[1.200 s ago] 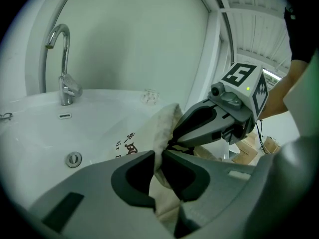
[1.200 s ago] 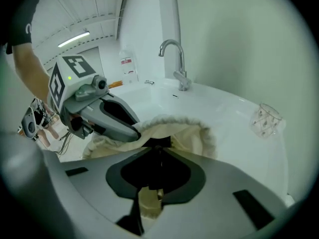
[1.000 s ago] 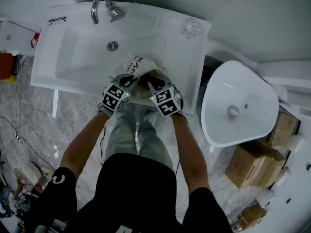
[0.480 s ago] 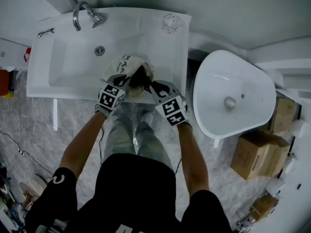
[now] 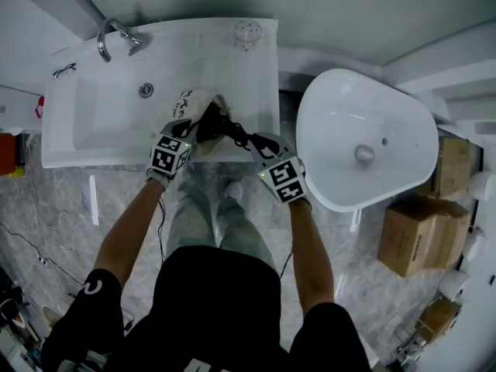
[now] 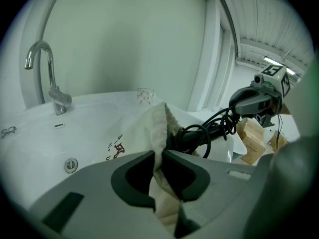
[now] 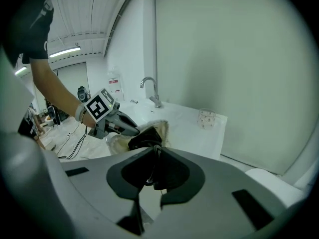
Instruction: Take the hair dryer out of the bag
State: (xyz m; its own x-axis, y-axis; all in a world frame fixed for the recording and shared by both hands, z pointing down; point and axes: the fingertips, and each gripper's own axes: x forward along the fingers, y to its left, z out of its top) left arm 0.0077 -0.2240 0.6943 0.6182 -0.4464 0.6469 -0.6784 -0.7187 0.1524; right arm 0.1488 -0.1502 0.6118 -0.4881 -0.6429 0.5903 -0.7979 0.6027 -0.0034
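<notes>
A cream cloth bag [image 5: 188,101] with dark print lies at the front of the white sink counter [image 5: 256,76]. My left gripper [image 5: 190,128] is shut on the bag's rim [image 6: 158,133]. The black hair dryer [image 5: 210,122] sticks partway out of the bag's mouth, its coiled cord [image 6: 199,133] trailing right. My right gripper [image 5: 249,140] is to the right of the bag, its jaws closing with the black cord [image 7: 153,159] pinched between them. In the right gripper view the bag [image 7: 162,125] and hair dryer [image 7: 143,137] lie just beyond the jaws.
A chrome faucet [image 5: 116,36] and drain [image 5: 146,90] are in the sink at left. A patterned glass [image 5: 248,32] stands at the counter's back right, eyeglasses [image 5: 63,70] at its left. A white basin [image 5: 364,142] and cardboard boxes [image 5: 411,239] are to the right.
My right gripper has drawn back to the right and up, away from the bag, pulling the cord and more of the hair dryer out. The left gripper keeps hold of the bag.
</notes>
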